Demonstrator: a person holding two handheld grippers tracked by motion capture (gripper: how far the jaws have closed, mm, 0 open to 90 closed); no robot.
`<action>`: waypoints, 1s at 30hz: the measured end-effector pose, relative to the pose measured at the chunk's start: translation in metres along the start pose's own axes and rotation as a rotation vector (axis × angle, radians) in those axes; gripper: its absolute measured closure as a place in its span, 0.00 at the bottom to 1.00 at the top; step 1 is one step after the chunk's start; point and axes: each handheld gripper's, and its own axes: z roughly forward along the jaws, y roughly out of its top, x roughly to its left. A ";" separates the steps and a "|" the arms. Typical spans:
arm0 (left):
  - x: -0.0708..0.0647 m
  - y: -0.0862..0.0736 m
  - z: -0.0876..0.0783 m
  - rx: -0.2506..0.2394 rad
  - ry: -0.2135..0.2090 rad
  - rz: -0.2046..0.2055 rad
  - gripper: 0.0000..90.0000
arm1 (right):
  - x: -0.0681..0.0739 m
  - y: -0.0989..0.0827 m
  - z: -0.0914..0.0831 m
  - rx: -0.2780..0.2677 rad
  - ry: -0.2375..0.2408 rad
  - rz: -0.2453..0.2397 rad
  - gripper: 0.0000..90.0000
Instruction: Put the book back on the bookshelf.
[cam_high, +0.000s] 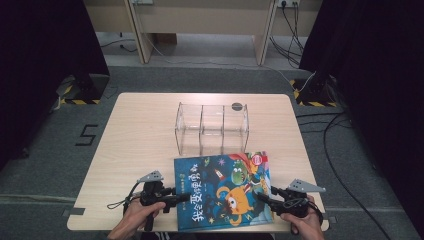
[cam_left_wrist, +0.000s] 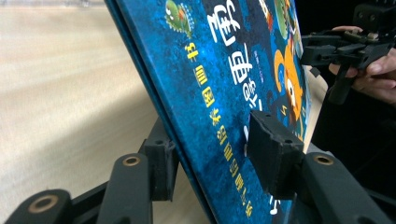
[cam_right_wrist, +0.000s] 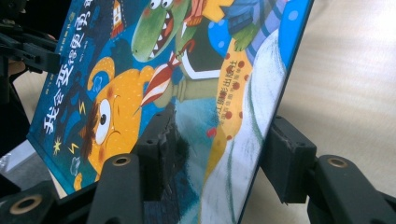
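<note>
A blue picture book (cam_high: 223, 191) with cartoon monsters on its cover is lying at the lower centre of the high view, on the near part of the wooden worktop (cam_high: 140, 145), just in front of a clear three-compartment organizer (cam_high: 212, 128). The left tool (cam_high: 183, 197) is reaching in at the book's left edge; in the left gripper view its jaws are straddling that spine edge (cam_left_wrist: 205, 116), one above the cover and one below, with small gaps showing, so not yet clamping. The right tool (cam_high: 265, 196) is sitting at the book's right edge, its jaws likewise bracketing the cover (cam_right_wrist: 196, 93); whether they are pressing cannot be told.
</note>
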 end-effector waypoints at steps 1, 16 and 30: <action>0.000 0.000 0.000 -0.005 -0.001 -0.002 0.60 | 0.000 0.001 -0.001 -0.002 -0.004 -0.005 0.54; 0.006 0.003 0.006 0.001 -0.100 -0.034 0.61 | -0.003 0.000 -0.001 0.008 0.006 0.022 0.54; -0.014 0.010 0.012 -0.035 -0.254 -0.067 0.76 | 0.003 0.000 0.006 0.009 0.055 0.040 0.51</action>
